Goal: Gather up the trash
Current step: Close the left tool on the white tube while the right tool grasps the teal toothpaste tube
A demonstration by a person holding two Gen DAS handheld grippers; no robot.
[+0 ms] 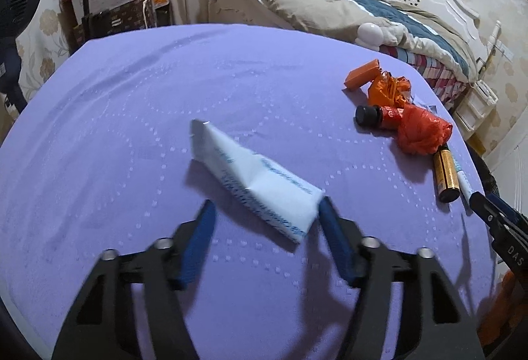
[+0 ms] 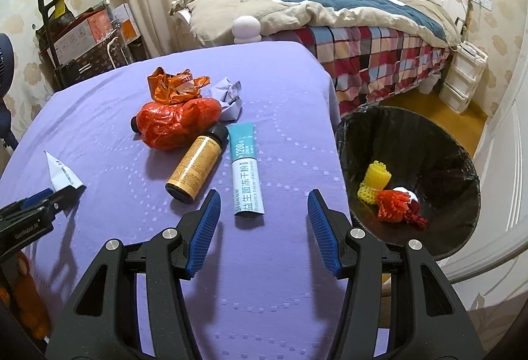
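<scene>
A white printed sachet [image 1: 254,181] lies on the purple table [image 1: 132,115]; its near end touches the right finger of my open left gripper [image 1: 265,211]. It also shows in the right wrist view [image 2: 62,177], at the left gripper [image 2: 39,200]. My right gripper [image 2: 264,206] is open and empty above a teal-and-white sachet [image 2: 247,168]. Beside it lie a brown bottle [image 2: 196,167], a red plastic bag [image 2: 178,122], an orange wrapper [image 2: 175,84] and crumpled paper [image 2: 227,96]. A black-lined trash bin [image 2: 409,142] stands right of the table, holding yellow and red netting.
An orange box [image 1: 361,74] lies at the table's far right in the left wrist view. A bed [image 2: 346,23] stands behind the table and bin. A white drawer unit [image 2: 462,79] is by the bed. Boxes and a cart [image 2: 82,40] stand at far left.
</scene>
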